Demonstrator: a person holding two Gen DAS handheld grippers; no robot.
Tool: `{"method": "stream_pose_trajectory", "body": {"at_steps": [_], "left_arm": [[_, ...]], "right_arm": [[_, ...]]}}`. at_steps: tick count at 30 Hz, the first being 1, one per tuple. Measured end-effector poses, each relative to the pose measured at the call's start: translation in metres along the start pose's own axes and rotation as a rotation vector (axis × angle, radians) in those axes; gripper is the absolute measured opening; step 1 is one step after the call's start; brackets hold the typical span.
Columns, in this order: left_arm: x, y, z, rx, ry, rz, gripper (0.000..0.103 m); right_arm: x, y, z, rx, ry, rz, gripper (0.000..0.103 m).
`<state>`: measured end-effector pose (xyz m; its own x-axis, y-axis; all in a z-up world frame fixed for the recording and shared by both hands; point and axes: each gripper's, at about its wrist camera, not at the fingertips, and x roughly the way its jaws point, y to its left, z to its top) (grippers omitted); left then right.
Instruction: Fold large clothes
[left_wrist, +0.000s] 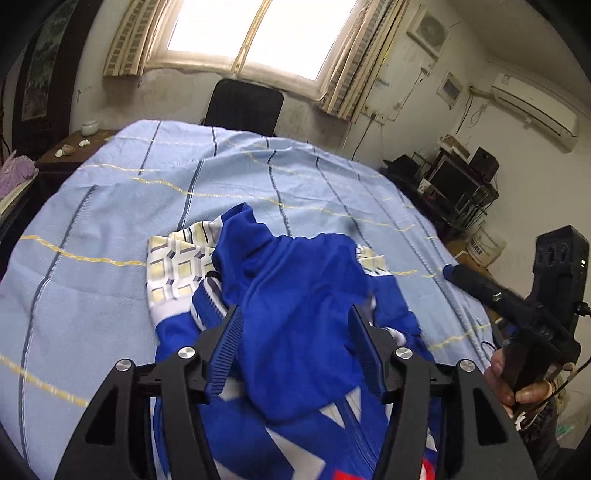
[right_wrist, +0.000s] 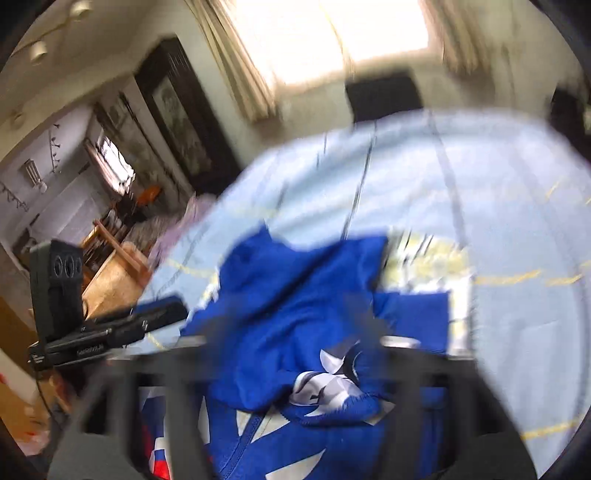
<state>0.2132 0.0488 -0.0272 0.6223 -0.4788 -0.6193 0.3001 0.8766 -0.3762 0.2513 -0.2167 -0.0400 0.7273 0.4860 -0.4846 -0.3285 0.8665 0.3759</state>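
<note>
Blue garments: one (left_wrist: 295, 295), bunched, with white and red patches
Patterned cloths under it: one (left_wrist: 177, 269), cream with squares
Striped bedsheets: one (left_wrist: 92, 229), pale blue
Grippers: two; left (left_wrist: 295, 343), right (left_wrist: 480, 284)
Black chairs: one (left_wrist: 243, 105)
Windows: one (left_wrist: 258, 33)
Wall air conditioners: one (left_wrist: 535, 110)

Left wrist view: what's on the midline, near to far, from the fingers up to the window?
Left gripper with its fingers apart → crumpled blue garment → bare stretch of light-blue striped bedsheet → black chair back → bright window.
</note>
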Motion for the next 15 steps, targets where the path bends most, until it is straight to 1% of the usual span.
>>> {"method": "stream_pose_trajectory", "body": {"at_steps": [1,3,4,5,7,8,9,10,11,12,13,15], "left_arm": [[-0.008,-0.004,-0.005,-0.001,-0.009,-0.002,0.062],[-0.024,-0.011,-0.017,-0.010,-0.022,-0.008,0.063],[-0.031,-0.016,-0.025,-0.016,-0.022,-0.014,0.063],[-0.037,-0.018,-0.031,-0.018,-0.022,-0.017,0.063],[-0.050,-0.026,-0.043,-0.013,-0.029,-0.016,0.063],[-0.059,-0.031,-0.052,-0.008,-0.038,-0.013,0.063],[-0.067,-0.035,-0.060,-0.002,-0.044,-0.011,0.064],[-0.074,-0.038,-0.066,0.003,-0.049,-0.010,0.066],[-0.082,-0.042,-0.076,0.012,-0.054,-0.005,0.068],[-0.089,-0.044,-0.084,0.018,-0.058,0.006,0.070],[-0.093,-0.044,-0.091,0.022,-0.059,0.019,0.074],[-0.105,-0.040,-0.112,0.012,-0.056,0.053,0.075]], "right_arm": [[-0.012,0.006,-0.001,0.004,-0.029,0.024,0.086],[-0.032,0.008,-0.007,0.048,-0.054,0.120,0.086],[-0.040,0.008,-0.013,0.087,-0.057,0.185,0.086],[-0.047,0.006,-0.017,0.117,-0.048,0.237,0.086],[-0.062,0.004,-0.028,0.209,-0.026,0.390,0.086],[-0.072,0.005,-0.035,0.239,-0.025,0.453,0.086],[-0.079,0.010,-0.039,0.248,-0.021,0.487,0.086],[-0.091,0.013,-0.045,0.251,-0.001,0.543,0.086],[-0.100,0.018,-0.050,0.243,0.027,0.571,0.086],[-0.115,0.022,-0.058,0.217,0.061,0.567,0.086],[-0.127,0.024,-0.063,0.191,0.072,0.547,0.086],[-0.153,0.027,-0.078,0.125,0.104,0.453,0.086]]}}
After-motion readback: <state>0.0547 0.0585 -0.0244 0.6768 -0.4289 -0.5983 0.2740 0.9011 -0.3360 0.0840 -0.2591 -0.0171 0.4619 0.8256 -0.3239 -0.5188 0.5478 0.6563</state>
